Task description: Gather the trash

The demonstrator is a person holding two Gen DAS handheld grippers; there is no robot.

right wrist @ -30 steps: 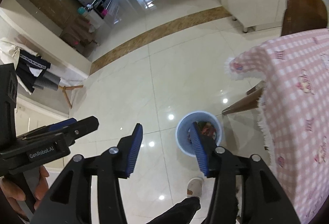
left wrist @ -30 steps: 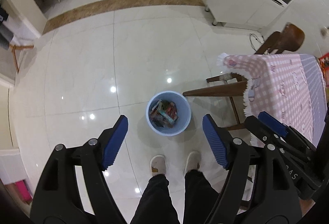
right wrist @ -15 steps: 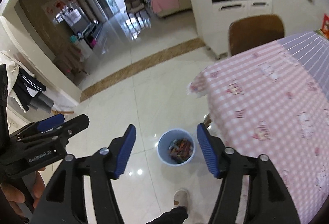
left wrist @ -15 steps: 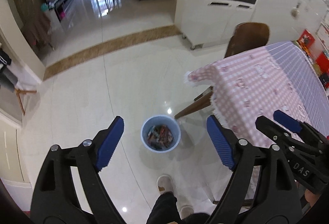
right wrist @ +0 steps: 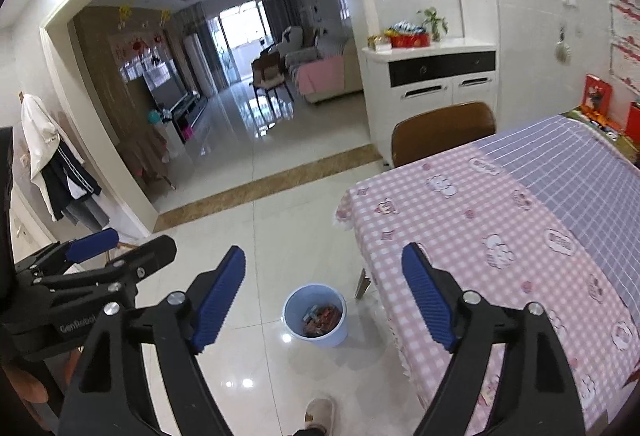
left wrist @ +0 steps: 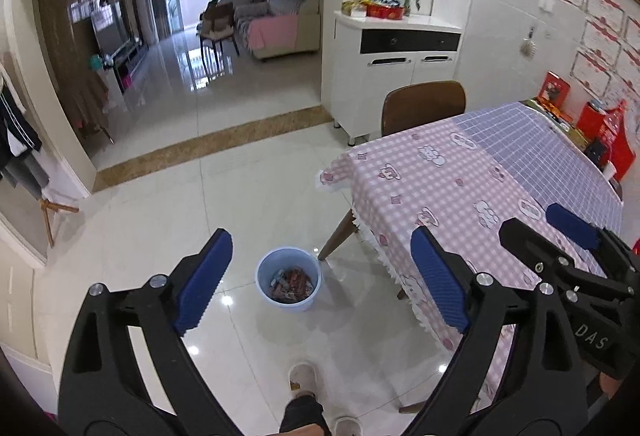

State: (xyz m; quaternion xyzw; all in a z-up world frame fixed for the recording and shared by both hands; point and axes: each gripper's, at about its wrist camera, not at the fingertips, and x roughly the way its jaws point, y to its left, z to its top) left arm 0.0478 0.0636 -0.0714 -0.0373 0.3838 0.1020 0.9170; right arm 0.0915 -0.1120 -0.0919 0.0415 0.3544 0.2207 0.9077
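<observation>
**Both grippers hanging empty above the bin**

The bin [left wrist: 289, 285] is standing on the glossy floor [left wrist: 248, 196], just beside the corner of the counter [left wrist: 472, 196] and a short way ahead of the person's slipper [left wrist: 303, 380]. It is a pale blue round pail, upright, and it is holding a heap of trash [left wrist: 291, 283]: crumpled wrappers in red, white and dark tones, too small for any print to be read.

The left gripper [left wrist: 320, 280] is tilting down toward the floor, framing the bin between its blue ribbed pads. Its fingers [left wrist: 205, 280] are standing wide apart with nothing between them, having just been opening further. The right gripper [right wrist: 323, 300] is pointing down at a similar slant, with the bin showing low between its fingers [right wrist: 219, 300]; these too are spread apart and empty, having just been opening. Each gripper is showing at the edge of the other's view, so the two are being held side by side, apart from each other.

The letters "DAS" are showing on the right gripper's body in the left view, and "GenRobot" on the left gripper's body in the right view.

The counter is wearing a pink checked cloth with cartoon prints, turning to lilac checks farther back. A brown chair [left wrist: 423, 106] is standing at its far end, and a white cabinet [left wrist: 396, 76] behind that.
</observation>
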